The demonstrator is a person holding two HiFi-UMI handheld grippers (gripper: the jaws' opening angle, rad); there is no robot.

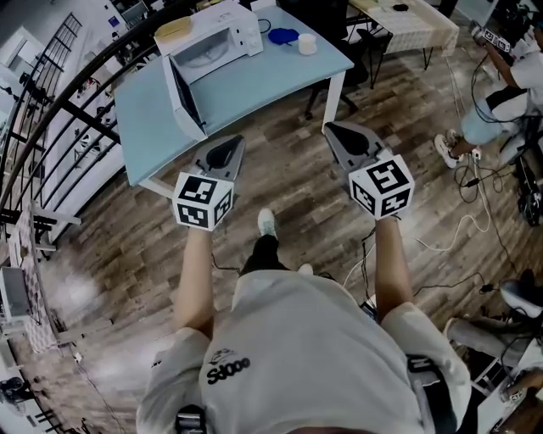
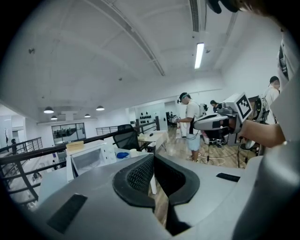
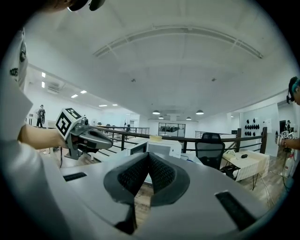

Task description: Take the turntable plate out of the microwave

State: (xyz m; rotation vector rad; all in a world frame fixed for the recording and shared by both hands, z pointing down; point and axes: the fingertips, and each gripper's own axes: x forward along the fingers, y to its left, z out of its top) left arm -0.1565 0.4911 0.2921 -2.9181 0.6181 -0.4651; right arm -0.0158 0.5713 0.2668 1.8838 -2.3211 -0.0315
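A white microwave (image 1: pixel 212 47) stands on the light blue table (image 1: pixel 280 72) with its door (image 1: pixel 185 97) swung open toward me. Its cavity looks pale, and I cannot make out the turntable plate in it. My left gripper (image 1: pixel 227 146) and right gripper (image 1: pixel 335 129) hover over the wooden floor, short of the table's front edge. Both point at the table, shut and holding nothing. The microwave (image 2: pixel 91 157) shows beyond the shut left gripper (image 2: pixel 153 157). The microwave (image 3: pixel 159 150) also shows beyond the shut right gripper (image 3: pixel 149 157).
On the table right of the microwave sit a blue bowl (image 1: pixel 282 36) and a white cup (image 1: pixel 307 44). A yellowish container (image 1: pixel 174 30) lies on the microwave. A black chair (image 1: pixel 327 17) stands behind the table. There is a black railing (image 1: pixel 76 85) at left, with cables (image 1: pixel 475 195) and people (image 1: pixel 501 102) at right.
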